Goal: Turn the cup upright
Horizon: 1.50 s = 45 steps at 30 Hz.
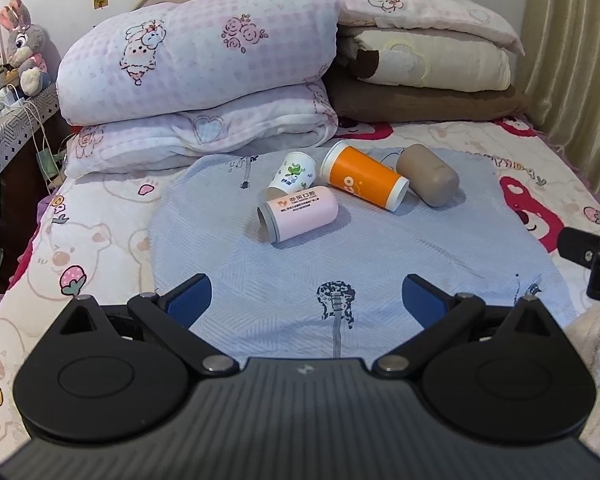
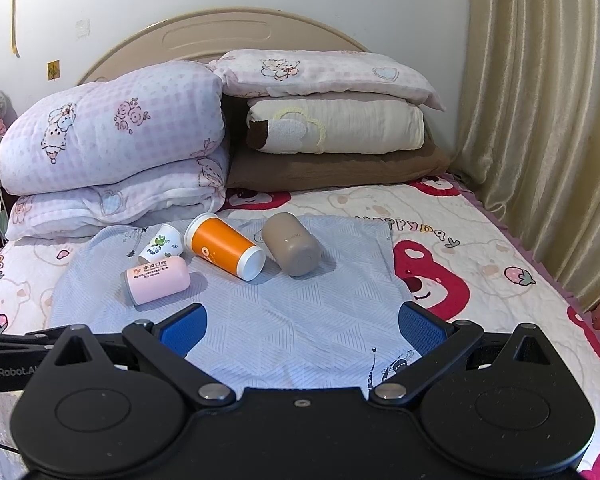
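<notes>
Far left, off the bed: a plush rabbit [image 1: 23, 42] sits on a patterned side table [image 1: 8, 136] with cables hanging off it. It only shows at the edge of the right wrist view.

Your left gripper [image 1: 307, 300] is released, blue pads wide apart, nothing between them. It hovers over the near part of the grey-blue mat [image 1: 380, 264], above the guitar print [image 1: 335, 308], well short of the cups.

All four cups lie on their sides on the mat:
- Pink cup [image 1: 300, 216] is leftmost and nearest you, its open mouth facing left and toward you.
- White paper cup [image 1: 293, 174] with green print sits just behind it, touching or nearly so; can't tell which.
- Orange cup [image 1: 362, 176], with white ends, lies diagonally, its near end pointing right and toward you.
- Taupe cup [image 1: 430, 180] is rightmost, just beside the orange one, closed base toward you in the right wrist view.

Behind them are folded pink checked quilts [image 1: 196, 64], then a stack of pillows [image 1: 428, 60] to the right, with the curtain [image 1: 572, 40] at far right.

Your right gripper [image 2: 302, 330] is also released, pads spread, holding nothing. It hovers over the mat's near right part, well apart from the cups. Its tip shows at the right edge of the left wrist view.
</notes>
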Tool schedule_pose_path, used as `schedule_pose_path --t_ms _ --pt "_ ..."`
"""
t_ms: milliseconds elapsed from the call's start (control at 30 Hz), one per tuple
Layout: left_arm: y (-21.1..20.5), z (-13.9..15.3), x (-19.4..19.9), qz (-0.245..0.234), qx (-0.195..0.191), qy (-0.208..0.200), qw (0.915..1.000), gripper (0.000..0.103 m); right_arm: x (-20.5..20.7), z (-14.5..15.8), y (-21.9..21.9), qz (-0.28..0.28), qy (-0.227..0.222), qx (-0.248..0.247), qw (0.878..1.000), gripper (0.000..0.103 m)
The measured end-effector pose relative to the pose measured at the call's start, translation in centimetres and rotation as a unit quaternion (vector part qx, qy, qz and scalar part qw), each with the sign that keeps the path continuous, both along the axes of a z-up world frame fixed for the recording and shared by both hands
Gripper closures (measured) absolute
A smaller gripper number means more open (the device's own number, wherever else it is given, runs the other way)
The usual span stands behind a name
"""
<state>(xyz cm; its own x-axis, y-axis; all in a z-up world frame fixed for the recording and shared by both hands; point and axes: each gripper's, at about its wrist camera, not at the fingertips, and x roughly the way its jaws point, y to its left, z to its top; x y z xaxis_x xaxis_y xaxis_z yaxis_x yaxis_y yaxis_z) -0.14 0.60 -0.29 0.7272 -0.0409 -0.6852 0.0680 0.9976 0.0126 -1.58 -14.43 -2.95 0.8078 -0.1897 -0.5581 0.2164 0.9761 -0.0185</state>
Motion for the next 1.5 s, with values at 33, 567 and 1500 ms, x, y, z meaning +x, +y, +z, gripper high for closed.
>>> schedule_pose_path --t_ms 33,567,1500 --pt "0.06 0.09 -0.03 0.000 -0.003 -0.003 1.0000 0.000 -0.02 -0.02 0.02 0.000 0.000 0.000 1.000 0.000" --pt "0.31 0.01 0.10 0.005 -0.009 -0.008 0.9999 0.000 0.08 -0.04 0.21 0.001 0.002 0.000 1.000 0.000" --pt "0.40 -0.43 0.65 0.008 -0.010 0.007 0.9999 0.000 0.72 -0.15 0.24 0.004 0.014 0.000 1.000 0.000"
